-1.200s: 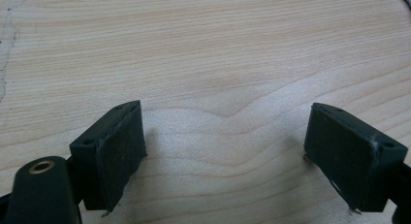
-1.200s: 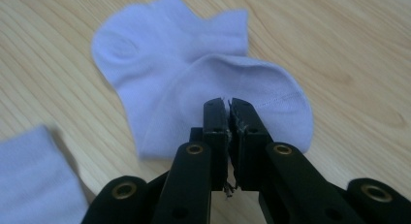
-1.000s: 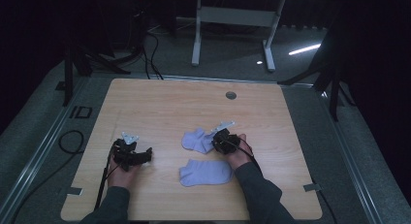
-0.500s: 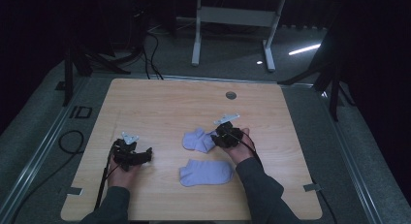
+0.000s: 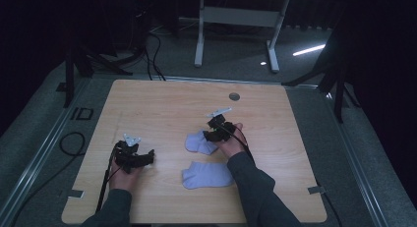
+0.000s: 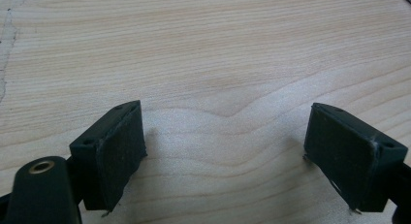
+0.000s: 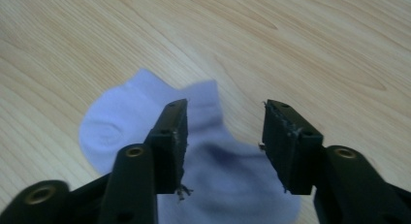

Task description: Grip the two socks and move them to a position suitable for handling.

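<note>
Two pale lavender socks lie on the wooden table [image 5: 162,104]. The farther sock [image 5: 199,142] [image 7: 145,117] sits just under my right gripper [image 5: 212,133] [image 7: 224,136], whose jaws stand open above its cuff end without touching it. The nearer sock [image 5: 207,174] lies flat by the right forearm. My left gripper [image 5: 140,157] [image 6: 225,151] rests low over bare wood at the left, jaws wide open with nothing between them.
A round grommet hole [image 5: 234,96] marks the table's far middle. Cables [image 5: 74,138] trail on the floor to the left. A white desk frame [image 5: 236,20] stands beyond the table. Dark stands flank both sides.
The right gripper has moved away from me and up a little, from the sock's right edge to above its far end. The left gripper has stayed put.
</note>
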`<state>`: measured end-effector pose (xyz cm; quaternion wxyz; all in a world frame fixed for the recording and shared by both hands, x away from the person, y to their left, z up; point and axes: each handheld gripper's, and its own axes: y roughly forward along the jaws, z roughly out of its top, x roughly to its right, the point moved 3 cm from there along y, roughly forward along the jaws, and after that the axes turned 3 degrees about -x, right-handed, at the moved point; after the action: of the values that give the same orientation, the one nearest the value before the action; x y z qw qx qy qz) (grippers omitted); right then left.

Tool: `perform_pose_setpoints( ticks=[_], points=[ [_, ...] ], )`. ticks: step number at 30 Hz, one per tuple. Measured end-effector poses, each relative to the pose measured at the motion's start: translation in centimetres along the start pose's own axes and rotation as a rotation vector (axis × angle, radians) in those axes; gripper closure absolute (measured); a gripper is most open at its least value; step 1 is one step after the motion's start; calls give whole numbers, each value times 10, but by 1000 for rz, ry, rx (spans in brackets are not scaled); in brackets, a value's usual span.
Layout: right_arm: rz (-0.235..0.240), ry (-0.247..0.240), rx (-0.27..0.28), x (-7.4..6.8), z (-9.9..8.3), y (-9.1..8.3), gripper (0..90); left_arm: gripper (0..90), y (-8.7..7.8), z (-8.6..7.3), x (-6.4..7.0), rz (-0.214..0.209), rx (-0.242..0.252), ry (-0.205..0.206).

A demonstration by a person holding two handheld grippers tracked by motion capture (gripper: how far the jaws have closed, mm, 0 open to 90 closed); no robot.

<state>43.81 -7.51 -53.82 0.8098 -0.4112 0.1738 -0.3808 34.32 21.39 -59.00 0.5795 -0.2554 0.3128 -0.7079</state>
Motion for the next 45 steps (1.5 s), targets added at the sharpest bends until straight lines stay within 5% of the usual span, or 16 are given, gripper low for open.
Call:
perform_pose_setpoints(
  ticks=[8, 14, 20, 39, 45],
  points=[
    [-77, -90, -122, -11, 3, 24, 414, 143, 0, 0, 0, 0, 0, 0],
    [-110, -105, -126, -11, 0, 22, 437, 143, 0, 0, 0, 0, 0, 0],
    [-118, -104, -109, -5, -3, 7, 443, 143, 0, 0, 0, 0, 0, 0],
    [-130, -11, -58, 30, -56, -50, 433, 143, 0, 0, 0, 0, 0, 0],
    [-94, -6, -52, 35, -64, -63, 484, 143, 0, 0, 0, 0, 0, 0]
  ],
)
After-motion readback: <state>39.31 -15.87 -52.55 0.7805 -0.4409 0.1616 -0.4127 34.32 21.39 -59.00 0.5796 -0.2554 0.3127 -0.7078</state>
